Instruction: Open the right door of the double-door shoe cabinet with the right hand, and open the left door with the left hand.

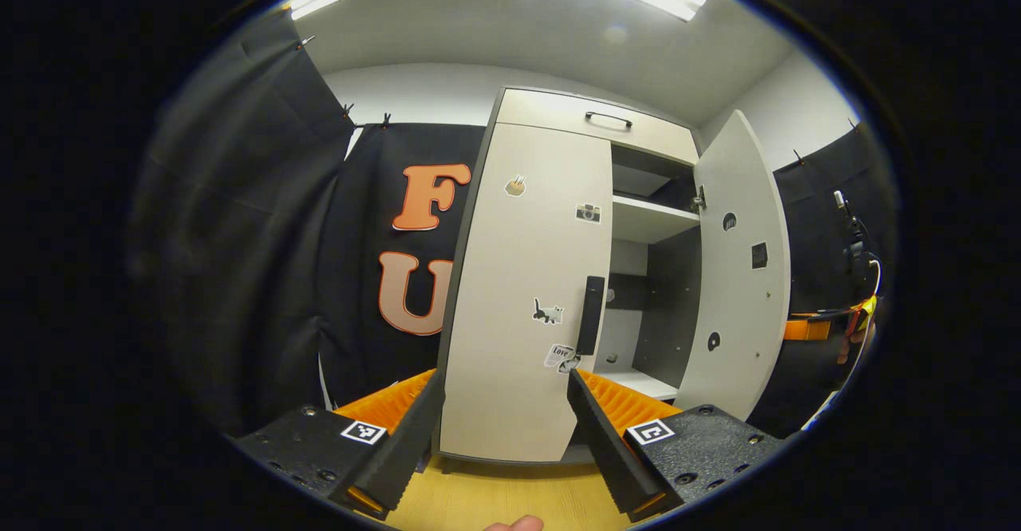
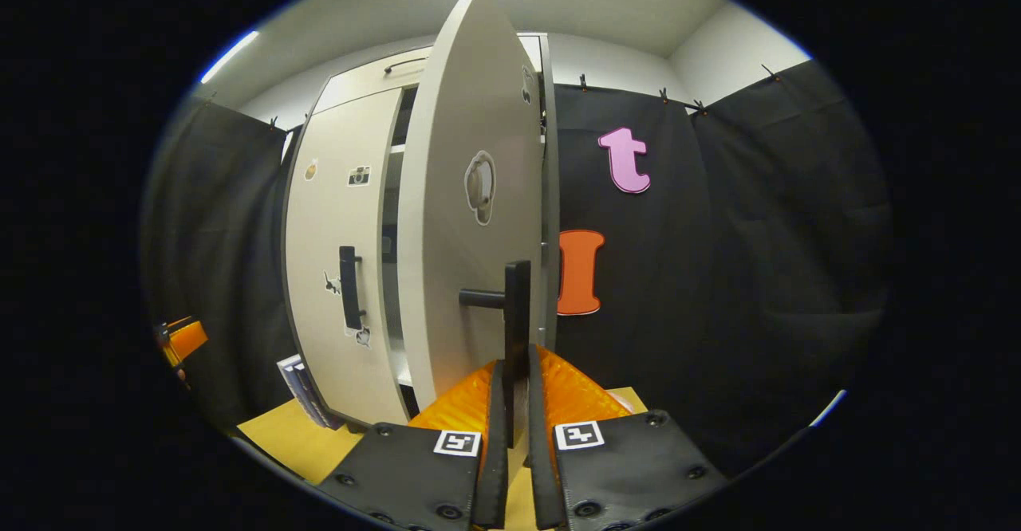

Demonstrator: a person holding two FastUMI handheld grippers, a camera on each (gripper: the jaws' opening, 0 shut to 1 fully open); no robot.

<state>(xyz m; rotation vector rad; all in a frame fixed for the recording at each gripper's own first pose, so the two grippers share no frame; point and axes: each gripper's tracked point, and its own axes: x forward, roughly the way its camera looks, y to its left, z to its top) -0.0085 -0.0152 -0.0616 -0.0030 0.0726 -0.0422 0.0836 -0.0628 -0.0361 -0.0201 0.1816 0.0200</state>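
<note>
Black cloth walls flank the pale shoe cabinet [image 1: 558, 116]. Its stickered left door [image 1: 518, 292] sits closed before the wide-open left gripper [image 1: 506, 391]; the right gripper [image 2: 510, 387] clamps the open right door's [image 2: 471, 220] black handle [image 2: 517, 308].

Left gripper view low before the shoe cabinet [image 1: 526, 292], facing its front, right gripper view close at its open right door [image 2: 471, 220], both sharing the cabinet's left door [image 1: 522, 276]

My left gripper [image 1: 504, 403] hangs with jaws wide apart before the closed left door [image 1: 522, 292], below its black handle [image 1: 590, 316]. The right door [image 1: 738, 268] stands swung open, baring shelves [image 1: 650, 216] inside the cabinet.
</note>
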